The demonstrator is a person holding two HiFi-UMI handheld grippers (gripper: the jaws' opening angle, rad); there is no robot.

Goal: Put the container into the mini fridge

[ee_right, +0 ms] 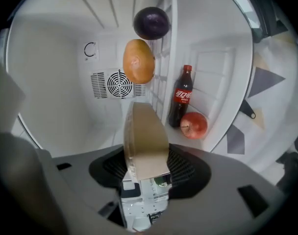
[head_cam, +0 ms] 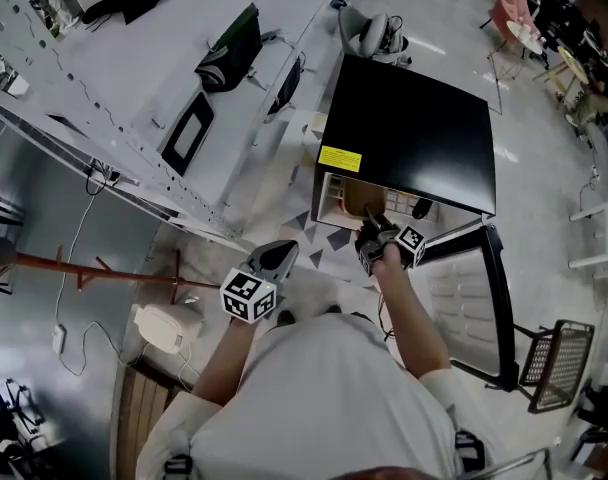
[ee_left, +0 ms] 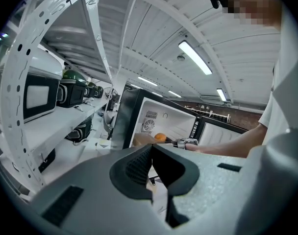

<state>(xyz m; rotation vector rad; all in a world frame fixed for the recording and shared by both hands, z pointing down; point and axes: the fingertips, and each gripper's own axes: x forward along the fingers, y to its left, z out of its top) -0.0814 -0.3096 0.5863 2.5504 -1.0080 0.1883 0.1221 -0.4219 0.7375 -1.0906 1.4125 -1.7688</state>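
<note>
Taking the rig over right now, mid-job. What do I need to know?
Left gripper: shut, empty, back from the fridge.
Right gripper: shut on the container, held at the fridge's mouth, not set down.
Done: door open, container picked up.
Left: set it inside, clear of the bottle and apple, release, withdraw, probably shut the door.

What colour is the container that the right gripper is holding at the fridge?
Tan, like kraft cardboard. The container shows best in the right gripper view.

Cola bottle (ee_right: 181,94), red apple (ee_right: 193,125) — orange fruit (ee_right: 138,61)
</note>
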